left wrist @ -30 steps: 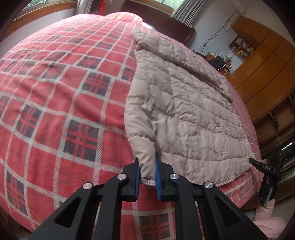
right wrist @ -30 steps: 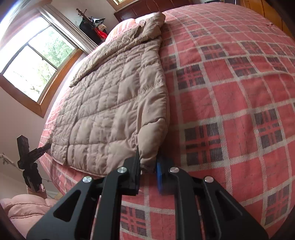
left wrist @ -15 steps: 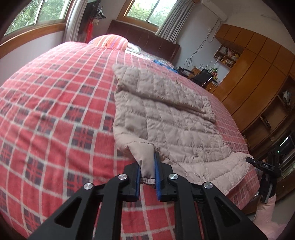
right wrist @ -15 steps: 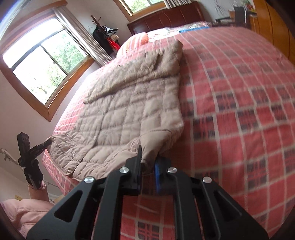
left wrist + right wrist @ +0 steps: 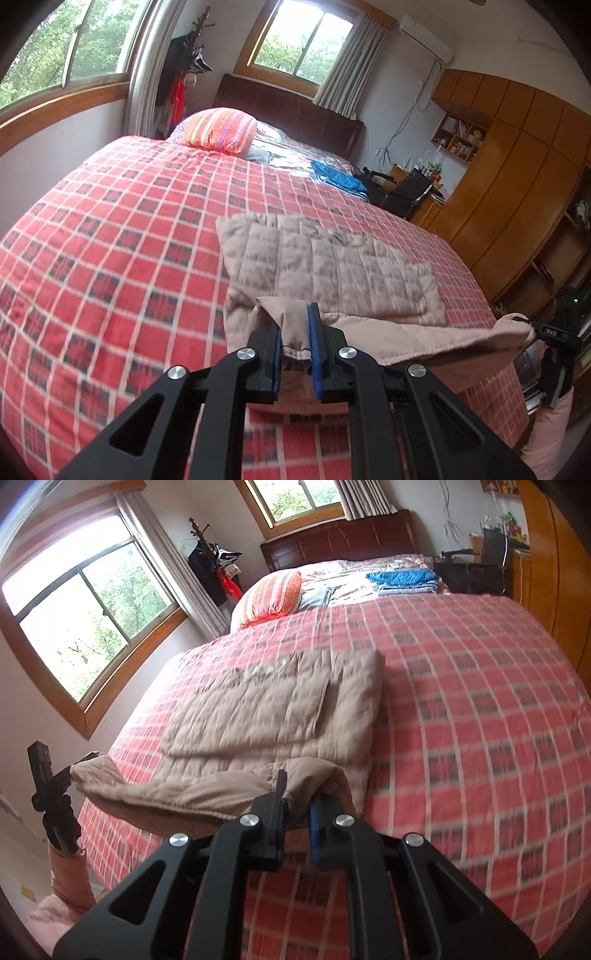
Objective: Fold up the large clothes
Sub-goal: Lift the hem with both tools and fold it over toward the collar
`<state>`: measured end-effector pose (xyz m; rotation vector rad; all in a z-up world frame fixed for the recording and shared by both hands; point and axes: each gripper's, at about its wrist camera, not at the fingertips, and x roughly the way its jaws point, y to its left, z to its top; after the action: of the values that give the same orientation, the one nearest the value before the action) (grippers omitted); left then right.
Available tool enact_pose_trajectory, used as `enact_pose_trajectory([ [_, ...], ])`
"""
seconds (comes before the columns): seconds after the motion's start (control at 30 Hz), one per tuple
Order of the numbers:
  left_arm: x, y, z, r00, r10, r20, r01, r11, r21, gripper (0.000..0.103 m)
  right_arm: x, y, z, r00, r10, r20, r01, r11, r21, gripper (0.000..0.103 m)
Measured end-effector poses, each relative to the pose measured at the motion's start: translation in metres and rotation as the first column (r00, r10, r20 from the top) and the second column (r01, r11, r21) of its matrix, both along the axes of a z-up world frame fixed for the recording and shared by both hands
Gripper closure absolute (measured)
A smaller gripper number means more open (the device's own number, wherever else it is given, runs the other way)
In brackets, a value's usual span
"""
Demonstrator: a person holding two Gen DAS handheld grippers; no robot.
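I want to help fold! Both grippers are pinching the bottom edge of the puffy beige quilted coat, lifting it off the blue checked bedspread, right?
Almost. The bedspread is red checked, not blue; both wrist views show that. The rest holds: the left gripper and the right gripper each pinch the bottom edge of the puffy beige quilted coat, and that edge is raised above the bed.

Bed (image 5: 110, 240) open along left and right edges beside the jacket (image 5: 332, 266). Head end blocked: striped pillow (image 5: 221, 129), blue folded cloth (image 5: 402, 578).
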<state>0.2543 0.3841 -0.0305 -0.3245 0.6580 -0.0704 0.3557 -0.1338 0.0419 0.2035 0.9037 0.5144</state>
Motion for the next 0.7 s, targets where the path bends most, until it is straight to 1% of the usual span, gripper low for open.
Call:
enact_pose_trajectory([
  [0.07,0.019,0.005,0.004,1.0,0.015,0.009,-0.015,1.0,0.004,0.09,0.025,0.006,0.007,1.0,-0.009,0.003,0.009,1.0,-0.007,0.094],
  [0.17,0.05,0.011,0.005,0.999,0.035,0.014,-0.035,0.999,-0.006,0.09,0.056,0.012,0.01,1.0,-0.024,-0.007,0.023,1.0,-0.004,0.094],
  [0.33,0.109,0.023,-0.003,0.997,0.073,-0.018,-0.073,0.997,-0.013,0.091,0.114,0.025,0.004,0.997,-0.062,-0.049,0.062,0.998,-0.005,0.094],
  [0.5,0.165,0.029,-0.019,0.991,0.118,-0.059,-0.118,0.993,-0.001,0.09,0.169,0.031,-0.016,0.988,-0.111,-0.108,0.111,0.994,-0.003,0.094],
  [0.6,0.2,0.035,-0.037,0.985,0.139,-0.106,-0.14,0.99,-0.007,0.09,0.204,0.034,-0.038,0.977,-0.132,-0.167,0.133,0.991,-0.007,0.094],
  [0.7,0.229,0.04,-0.058,0.975,0.146,-0.166,-0.151,0.989,-0.014,0.09,0.225,0.039,-0.055,0.969,-0.144,-0.199,0.142,0.99,-0.023,0.094],
])
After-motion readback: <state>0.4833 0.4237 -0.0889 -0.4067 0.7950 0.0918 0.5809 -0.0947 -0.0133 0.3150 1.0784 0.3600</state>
